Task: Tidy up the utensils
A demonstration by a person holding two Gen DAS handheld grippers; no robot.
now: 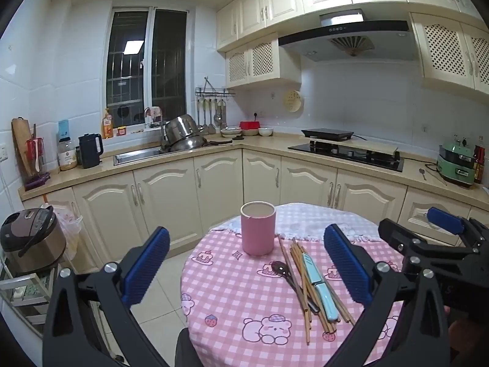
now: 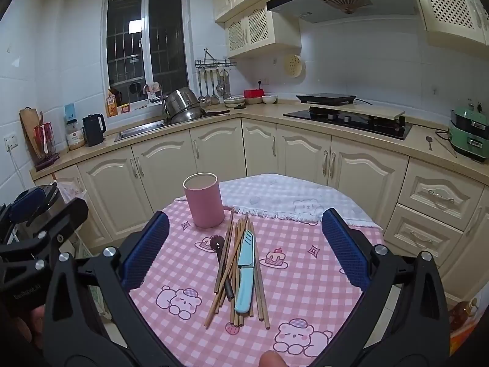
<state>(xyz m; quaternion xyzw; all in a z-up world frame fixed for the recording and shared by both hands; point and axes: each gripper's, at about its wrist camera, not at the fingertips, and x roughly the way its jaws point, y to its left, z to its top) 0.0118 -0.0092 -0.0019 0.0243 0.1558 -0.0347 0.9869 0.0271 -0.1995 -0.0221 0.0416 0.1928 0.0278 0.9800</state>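
Tongs (image 2: 244,247) above pink checked tablecloth (image 2: 305,275)

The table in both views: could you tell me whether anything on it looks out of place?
Yes. The chopsticks, a dark spoon and a light blue knife lie in a loose crisscrossed heap on the tablecloth, beside the upright pink holder rather than inside it.

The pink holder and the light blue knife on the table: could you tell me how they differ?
The pink holder stands upright, a wide cylinder; the light blue knife lies flat, long and slim. The holder stands alone; the knife rests on the chopsticks. Both sit on the checked tablecloth.
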